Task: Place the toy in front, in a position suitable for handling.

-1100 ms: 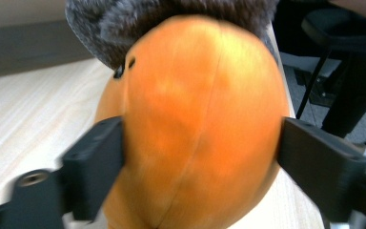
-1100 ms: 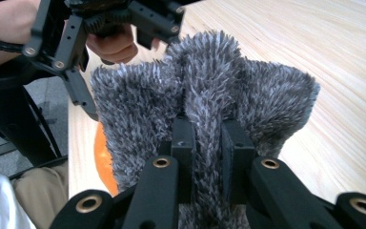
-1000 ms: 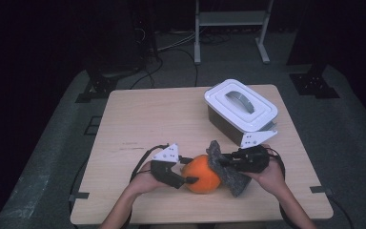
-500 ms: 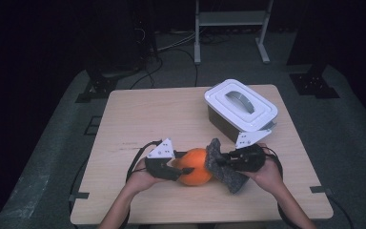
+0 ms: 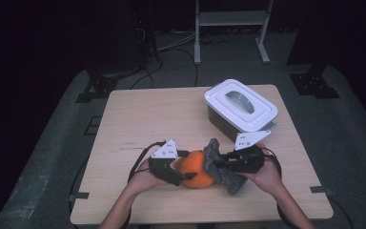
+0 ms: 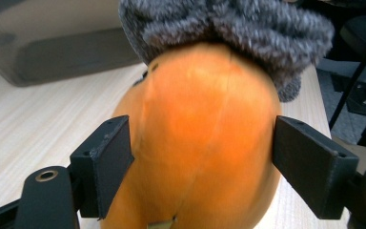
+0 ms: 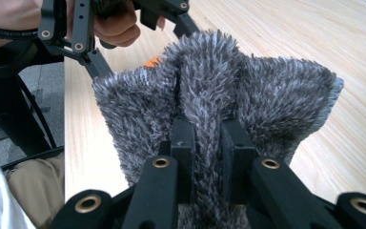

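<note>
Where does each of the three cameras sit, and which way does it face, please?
High view: above the person's side, facing forward and down on the table; forearms show.
Left gripper view: on the left gripper, looking at the orange fruit.
Right gripper view: on the right gripper, looking at the grey cloth; the other hand shows.
All share cloth and fruit.

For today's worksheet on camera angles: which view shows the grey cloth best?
The right gripper view: the cloth spreads out there, pinched in the right gripper. The high view shows it small beside the pumpkin; the left gripper view catches its fuzzy edge.
</note>
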`<state>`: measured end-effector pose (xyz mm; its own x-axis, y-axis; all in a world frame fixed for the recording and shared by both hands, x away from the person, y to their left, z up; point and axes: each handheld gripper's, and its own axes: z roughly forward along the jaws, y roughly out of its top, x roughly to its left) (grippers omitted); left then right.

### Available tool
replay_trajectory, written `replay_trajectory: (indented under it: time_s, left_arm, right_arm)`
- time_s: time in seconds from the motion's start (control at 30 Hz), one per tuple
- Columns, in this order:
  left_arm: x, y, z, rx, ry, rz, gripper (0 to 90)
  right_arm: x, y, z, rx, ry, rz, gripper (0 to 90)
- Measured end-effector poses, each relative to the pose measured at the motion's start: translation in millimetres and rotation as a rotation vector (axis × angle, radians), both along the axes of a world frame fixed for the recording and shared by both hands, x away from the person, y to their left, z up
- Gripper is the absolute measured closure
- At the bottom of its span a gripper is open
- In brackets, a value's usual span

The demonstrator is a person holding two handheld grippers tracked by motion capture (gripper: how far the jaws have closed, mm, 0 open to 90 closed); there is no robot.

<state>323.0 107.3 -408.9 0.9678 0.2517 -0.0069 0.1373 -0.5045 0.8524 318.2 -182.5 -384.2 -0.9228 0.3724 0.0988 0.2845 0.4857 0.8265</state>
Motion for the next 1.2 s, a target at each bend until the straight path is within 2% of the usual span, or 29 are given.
replay_trajectory:
  time_s: [0.07,0.13,0.23,0.3,0.37,0.4,0.5,0.6,0.67,0.73,0.8,0.9,0.93,1.0,1.1,1.2]
  left_arm:
    - [-0.9,-0.7,-0.2,-0.001,0.004,-0.02,23.7]
    - [-2.0,-0.5,0.7,-0.001,0.013,-0.055,29.4]
    - [-4.2,-1.7,0.6,-0.008,0.024,-0.095,31.7]
    - [-3.8,-3.1,0.6,-0.01,0.01,-0.071,30.1]
    - [-2.6,-5.0,-0.8,0.015,-0.01,-0.027,24.7]
    - [-2.2,-5.1,-1.9,0.019,-0.004,-0.025,25.0]
    - [-2.5,-6.5,-5.3,0.024,0.016,-0.04,29.0]
    - [-4.4,-8.0,-5.4,0.027,0.022,-0.071,29.6]
    - [-3.6,-6.2,-3.7,0.016,0.031,-0.076,28.8]
    - [-2.1,-3.6,-2.2,-0.015,0.028,-0.053,26.7]
    - [-1.1,-4.4,-3.4,-0.014,0.03,-0.041,23.1]
    - [-3.1,-9.9,-9.7,0.023,0.05,-0.086,26.1]
    - [-4.4,-11.4,-10.4,0.028,0.041,-0.099,26.1]
    - [-4.4,-12.1,-8.5,0.014,0.054,-0.115,26.1]
    - [-2.8,-10.1,-5.7,-0.007,0.038,-0.081,26.1]
    - [-4.1,-12.9,-9.8,0.021,0.058,-0.108,25.9]
  right_arm:
    - [1.9,-3.1,-1.3,-0.007,0.002,-0.01,77.5]
    - [4.7,-6.8,-3.1,-0.014,0.007,-0.027,77.4]
    - [8.8,-12.9,-7.8,-0.028,0.015,-0.051,77.4]
    - [9.2,-16.0,-11.2,-0.019,0.029,-0.061,77.4]
    - [8.4,-18.1,-12.8,-0.016,0.033,-0.065,77.4]
    - [8.1,-18.7,-12.9,-0.019,0.032,-0.064,77.4]
    - [5.6,-18.1,-8.3,-0.016,0.025,-0.063,77.4]
    - [1.0,-14.0,1.0,0.011,0.003,-0.039,77.4]
    - [-1.1,-9.5,2.9,-0.005,-0.008,-0.019,77.5]
    - [-0.7,-8.2,-0.7,-0.01,0.006,-0.006,77.4]
    - [0.3,-9.3,-6.0,-0.005,0.027,0.001,77.4]
    - [1.2,-13.9,-11.5,-0.007,0.034,-0.015,77.3]
    - [1.7,-16.0,-13.1,-0.011,0.036,-0.022,77.3]
    - [2.3,-19.5,-16.9,-0.012,0.048,-0.031,77.3]
    - [2.6,-23.6,-21.0,-0.007,0.059,-0.044,77.3]
    - [3.2,-25.9,-22.4,-0.006,0.063,-0.051,77.3]
